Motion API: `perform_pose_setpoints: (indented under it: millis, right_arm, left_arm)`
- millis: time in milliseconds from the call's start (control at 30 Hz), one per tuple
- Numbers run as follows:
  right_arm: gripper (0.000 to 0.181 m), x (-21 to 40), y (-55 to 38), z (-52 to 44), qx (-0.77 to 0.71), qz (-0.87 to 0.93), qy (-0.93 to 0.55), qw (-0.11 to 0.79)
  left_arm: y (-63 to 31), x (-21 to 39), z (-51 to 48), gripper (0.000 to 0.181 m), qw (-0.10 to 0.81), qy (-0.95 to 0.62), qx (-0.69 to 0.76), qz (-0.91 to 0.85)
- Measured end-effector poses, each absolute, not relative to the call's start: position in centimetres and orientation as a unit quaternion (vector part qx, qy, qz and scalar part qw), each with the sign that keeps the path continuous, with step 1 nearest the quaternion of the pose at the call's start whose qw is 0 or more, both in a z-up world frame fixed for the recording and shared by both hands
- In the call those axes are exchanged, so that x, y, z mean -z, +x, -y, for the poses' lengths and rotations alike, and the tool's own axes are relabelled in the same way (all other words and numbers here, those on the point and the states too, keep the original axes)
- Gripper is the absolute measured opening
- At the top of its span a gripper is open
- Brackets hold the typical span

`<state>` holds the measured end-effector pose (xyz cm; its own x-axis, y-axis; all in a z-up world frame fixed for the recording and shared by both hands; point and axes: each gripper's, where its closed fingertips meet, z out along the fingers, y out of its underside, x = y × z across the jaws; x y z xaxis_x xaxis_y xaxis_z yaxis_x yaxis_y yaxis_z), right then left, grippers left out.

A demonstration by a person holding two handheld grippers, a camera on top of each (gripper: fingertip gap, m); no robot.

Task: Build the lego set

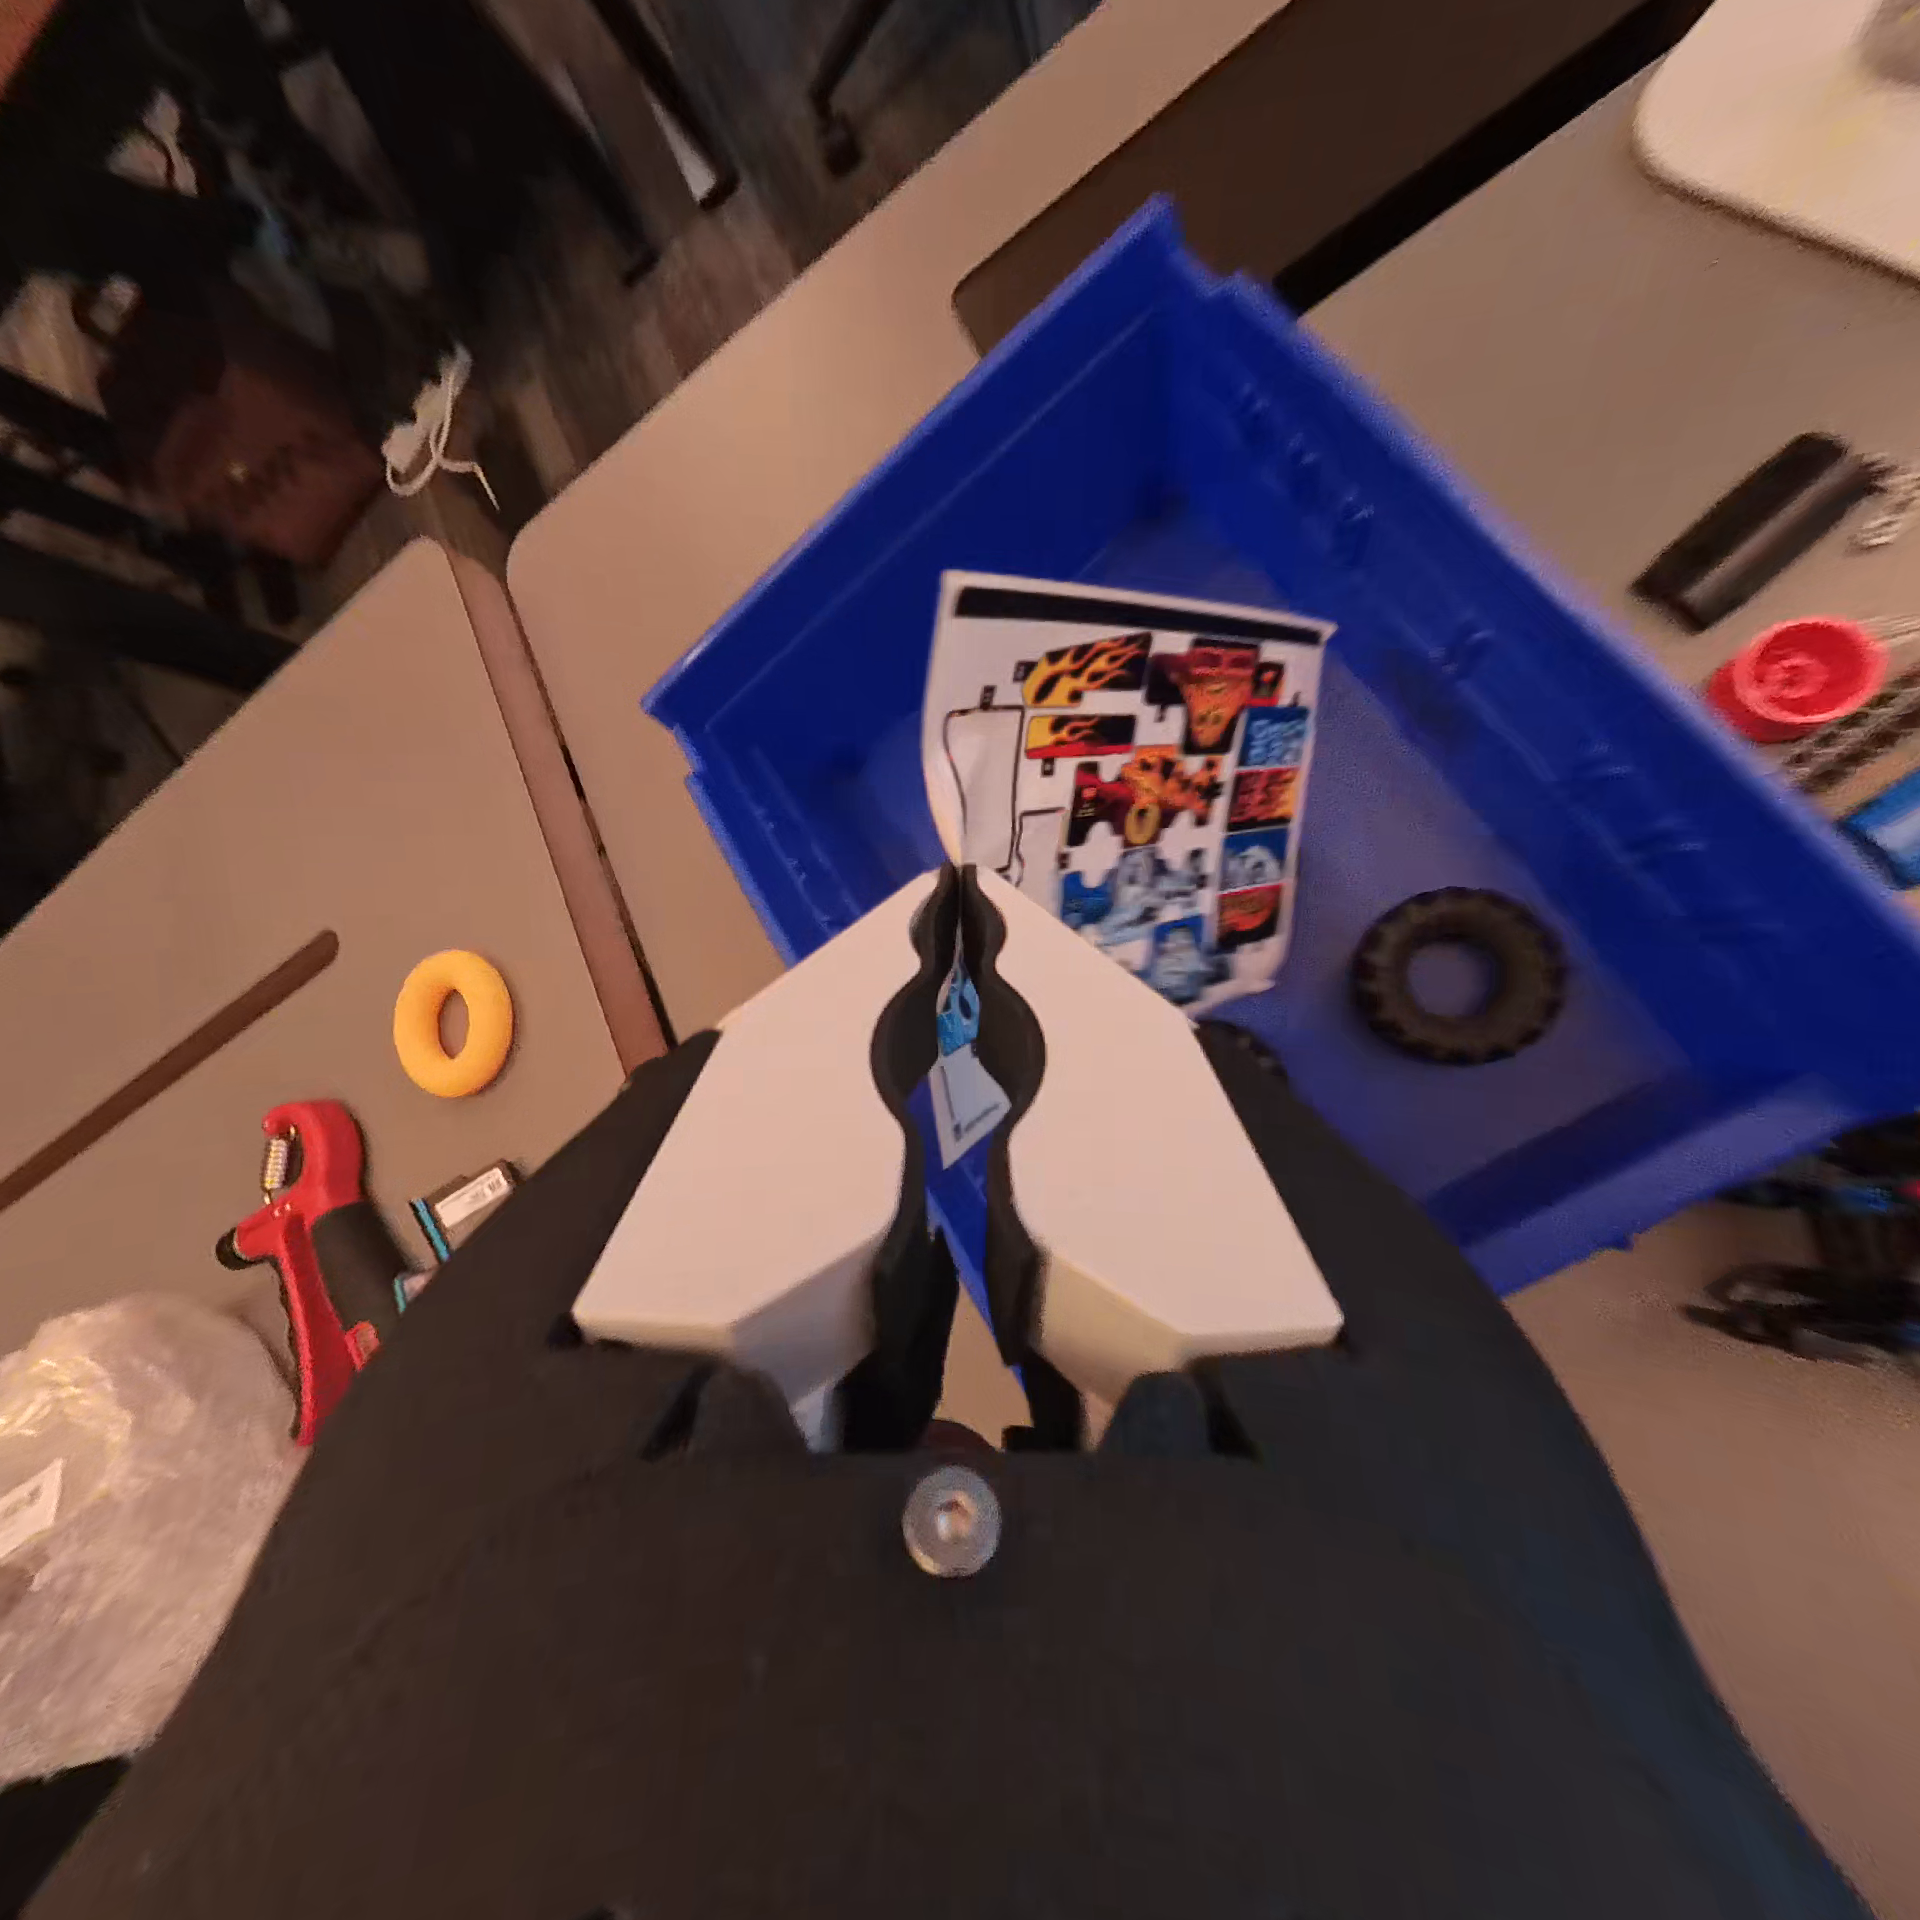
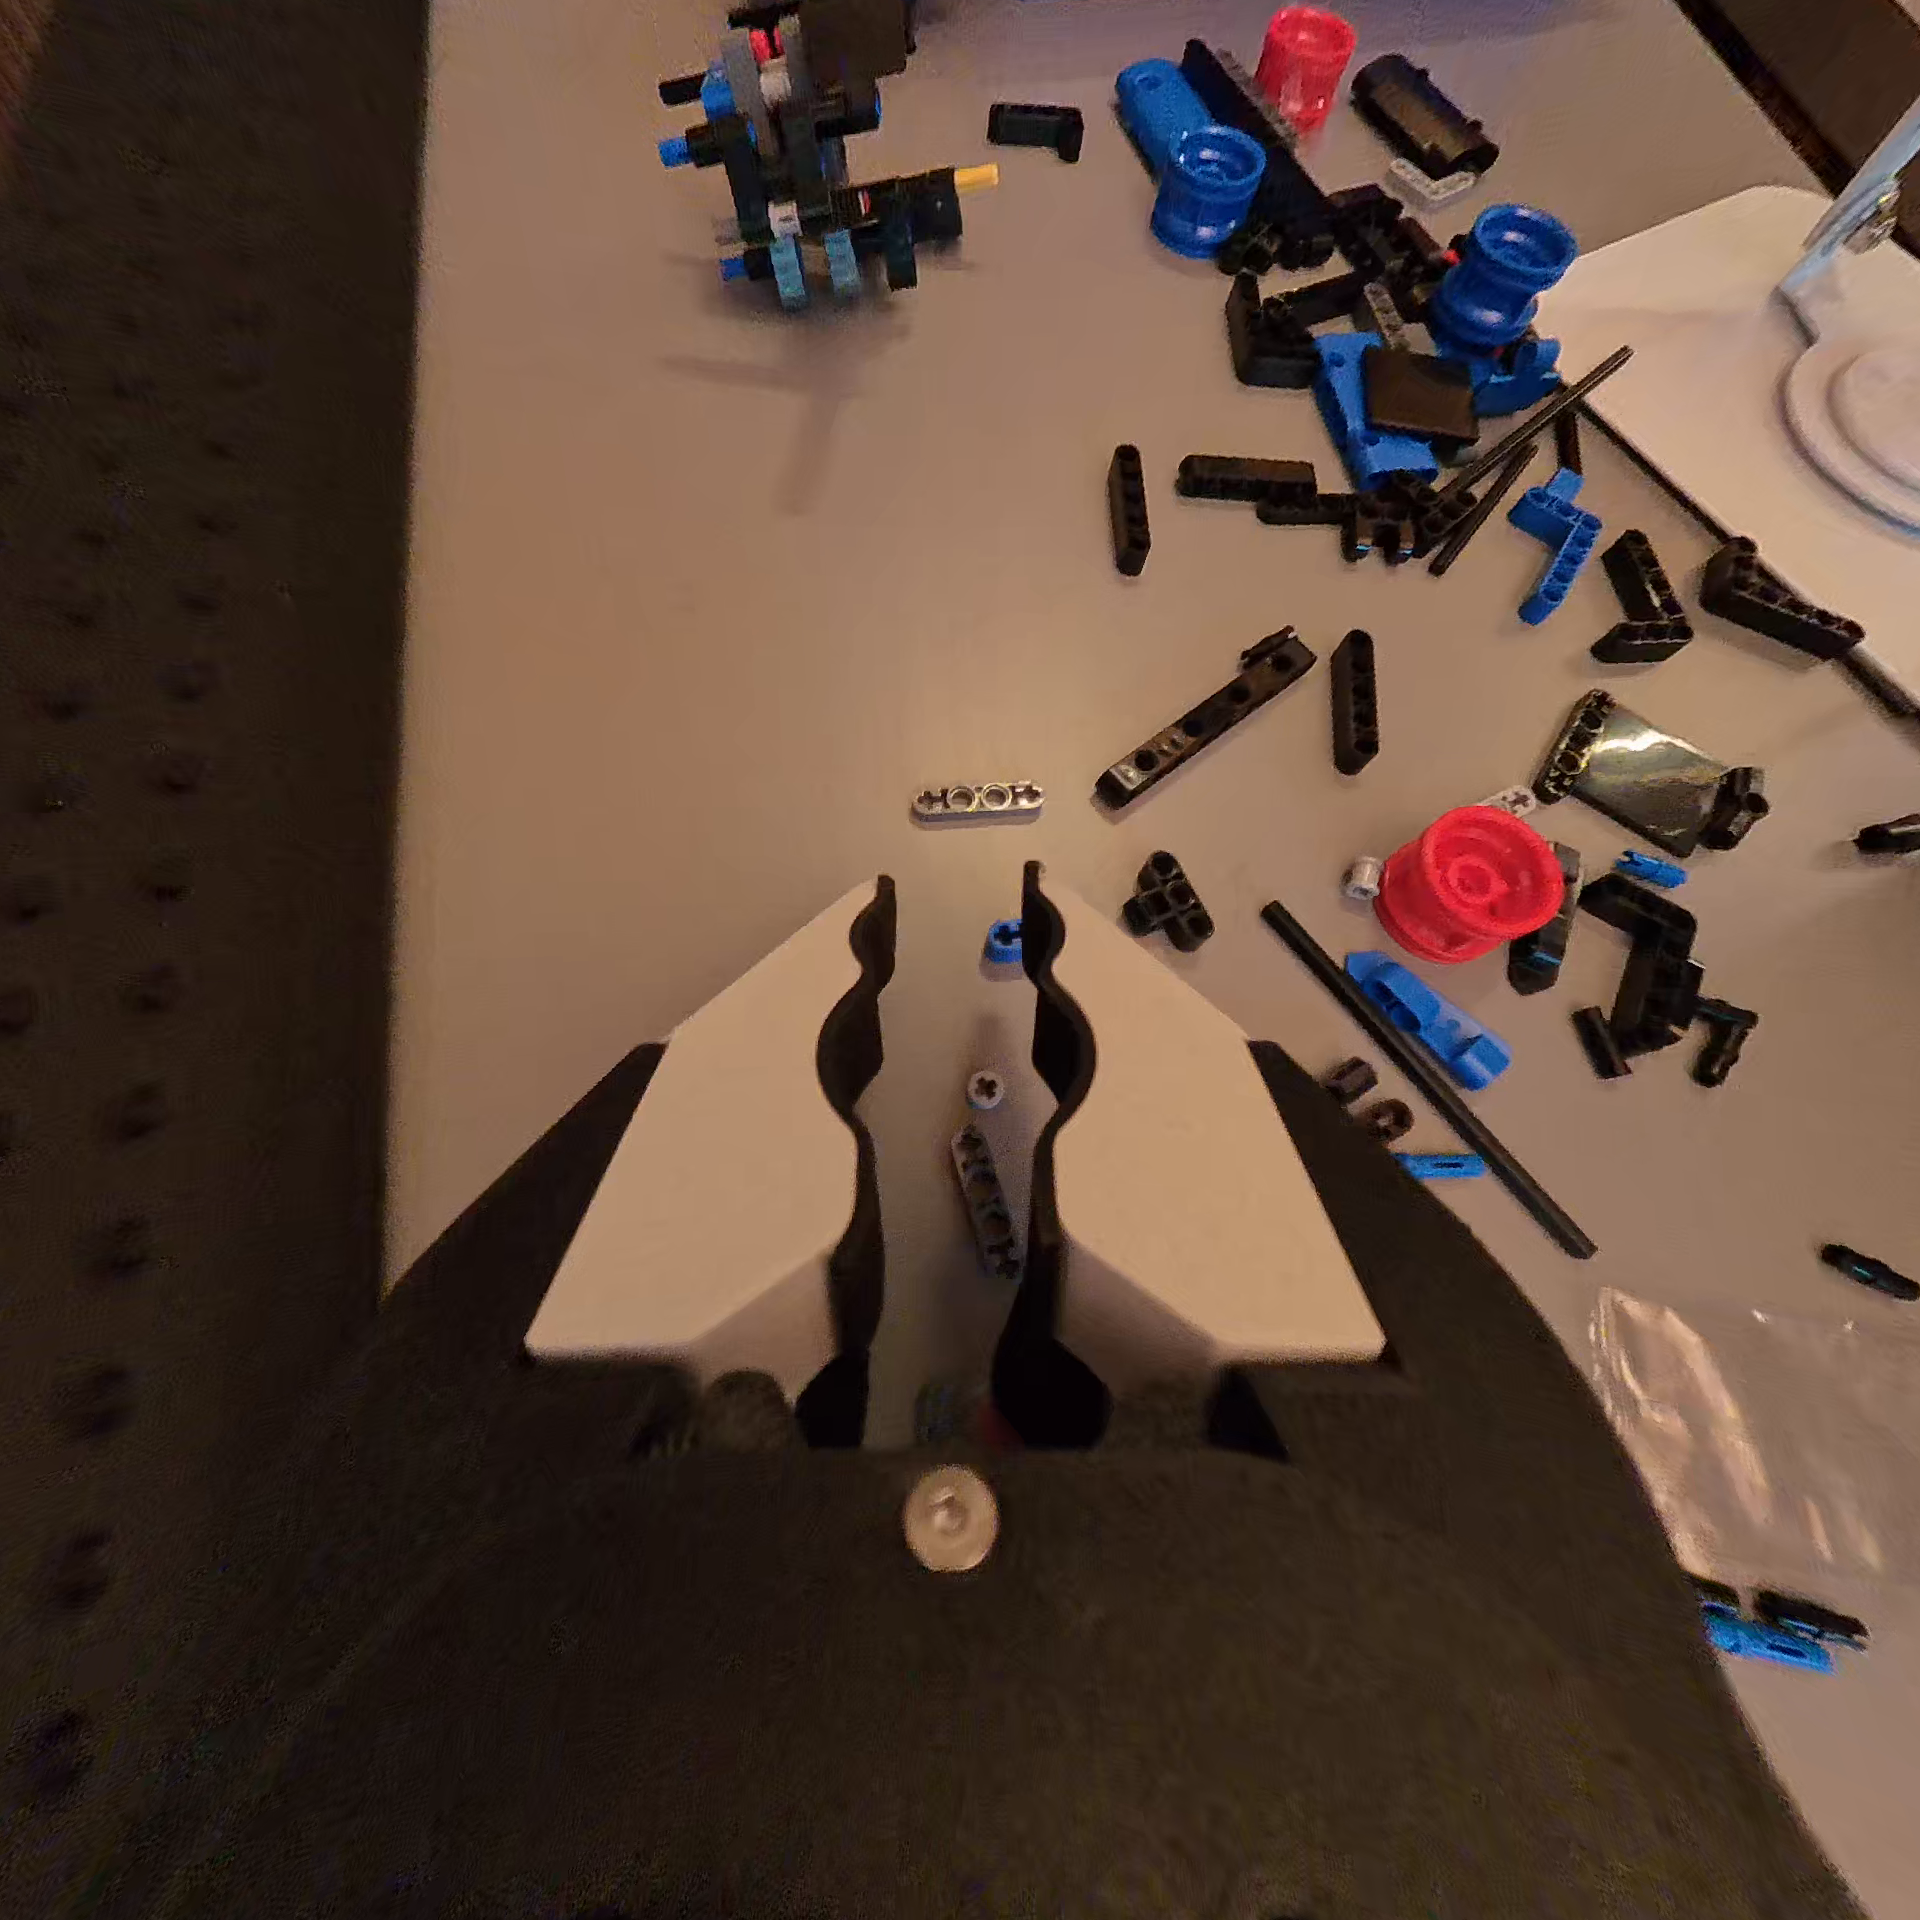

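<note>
On the table [image 2: 644,623], the blue bin [image 1: 1558,831] holds a black tyre [image 1: 1458,975], and the left tool [image 1: 958,904] pinches the sticker sheet [image 1: 1143,769] above it, likely clearing it aside. The part-built model [image 2: 805,177] stands well beyond scattered pieces. The right tool [image 2: 956,883], spread and empty, hovers near a small grey beam [image 2: 977,800].

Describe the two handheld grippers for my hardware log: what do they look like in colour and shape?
Both look alike. The left gripper and the right gripper each have a wide matte black body with a silver round-headed screw at its centre. Two pale grey wedge-shaped fingers taper forward, each lined on its inner face with a wavy black pad. No cables, markings or sleeves show.
</note>
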<state>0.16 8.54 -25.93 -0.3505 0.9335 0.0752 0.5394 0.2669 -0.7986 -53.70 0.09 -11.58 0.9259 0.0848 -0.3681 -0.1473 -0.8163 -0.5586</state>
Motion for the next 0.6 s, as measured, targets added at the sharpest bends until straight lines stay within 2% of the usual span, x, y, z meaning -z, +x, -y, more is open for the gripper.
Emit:
perform_pose_setpoints:
  millis: [67, 167, 333, 467, 600]
  right_arm:
    - [0.022, 25.8, 0.0, -8.8, -0.346, 0.743, -0.497, 0.284]
    - [0.022, 25.7, 0.1, -9.9, -0.332, 0.74, -0.507, 0.293]
    - [0.022, 24.6, 1.0, -12.5, -0.327, 0.711, -0.538, 0.315]
    - [0.021, 24.2, 2.5, -14.5, -0.301, 0.699, -0.559, 0.33]
    - [0.022, 24.0, 4.1, -16.3, -0.251, 0.702, -0.574, 0.339]
  left_arm:
    - [-55.2, 13.9, 0.2, 0.0, 0.277, -0.942, -0.189, -0.004]
    - [-57.0, 15.4, 0.9, 0.022, 0.253, -0.941, -0.225, 0.015]
    - [-55.1, 11.4, 0.5, 0.046, 0.293, -0.896, -0.333, -0.006]
    - [-45.9, 8.4, -2.4, 0.046, 0.378, -0.864, -0.32, -0.094]
    - [-35.6, 9.8, -5.4, 0.041, 0.406, -0.849, -0.279, -0.193]
